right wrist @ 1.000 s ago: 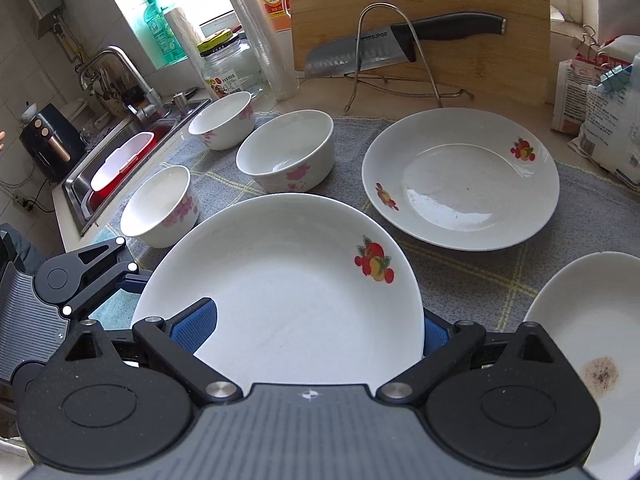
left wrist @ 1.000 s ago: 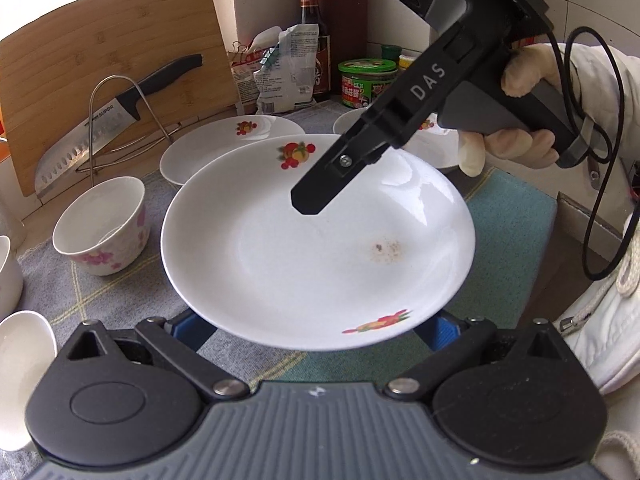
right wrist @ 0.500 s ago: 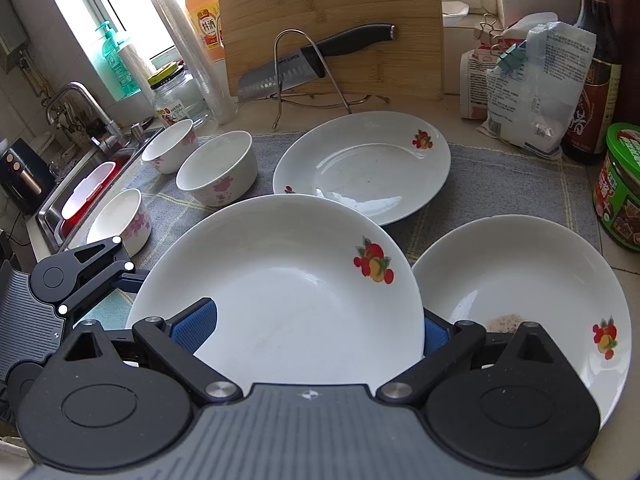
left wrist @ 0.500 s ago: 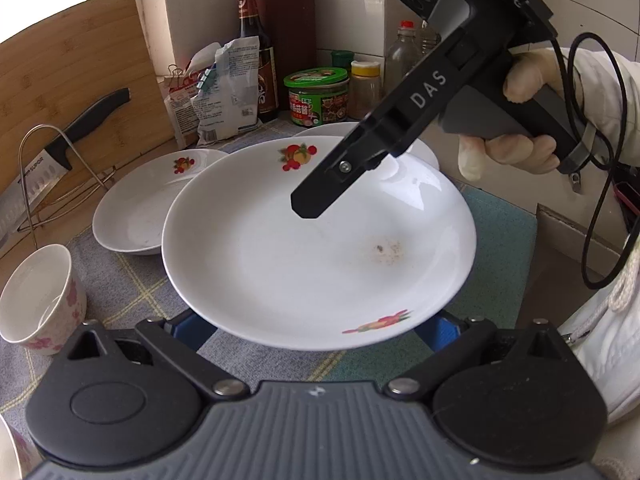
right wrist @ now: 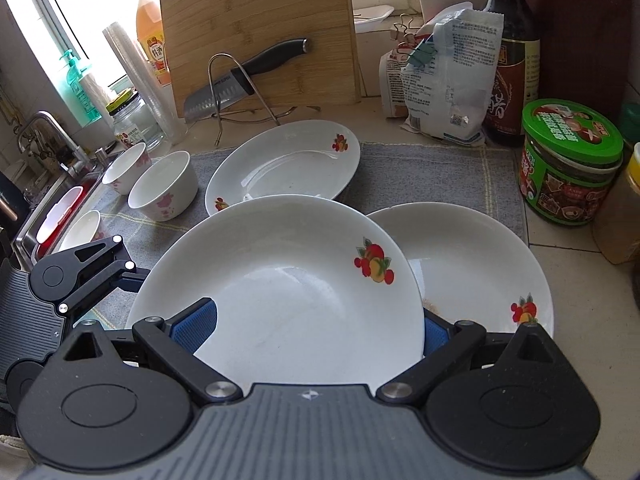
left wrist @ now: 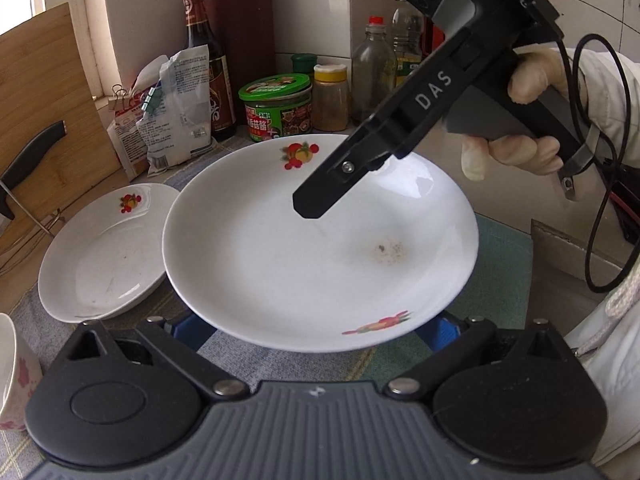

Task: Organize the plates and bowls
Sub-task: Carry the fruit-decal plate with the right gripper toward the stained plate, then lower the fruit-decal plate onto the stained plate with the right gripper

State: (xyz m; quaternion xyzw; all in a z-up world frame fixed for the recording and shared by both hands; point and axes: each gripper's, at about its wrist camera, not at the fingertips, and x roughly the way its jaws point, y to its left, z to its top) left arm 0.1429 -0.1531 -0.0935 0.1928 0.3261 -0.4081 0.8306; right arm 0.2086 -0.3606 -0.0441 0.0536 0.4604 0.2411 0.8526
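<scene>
Both grippers hold one white fruit-print plate (left wrist: 312, 248) by opposite rims, lifted above the grey mat. In the left wrist view my left gripper (left wrist: 316, 330) is shut on its near rim; the right gripper (left wrist: 400, 148) reaches over its far rim. In the right wrist view my right gripper (right wrist: 316, 326) is shut on the same plate (right wrist: 280, 292); the left gripper (right wrist: 80, 268) shows at left. The held plate overlaps a stained plate (right wrist: 472, 264) lying on the mat below. A third plate (right wrist: 284, 164) (left wrist: 100, 252) lies beyond. Three floral bowls (right wrist: 164, 186) stand at left.
A knife on a wire rack (right wrist: 240, 80) leans against a bamboo board (right wrist: 260, 32). Sauce bottle (right wrist: 508, 52), green-lidded jar (right wrist: 568, 160), food bags (right wrist: 440, 80) and spice jars (left wrist: 330, 98) line the back right. A sink (right wrist: 52, 208) lies at far left.
Both grippers have carried the plate to the right, away from the bowls. It now hangs partly over the stained plate near the green jar.
</scene>
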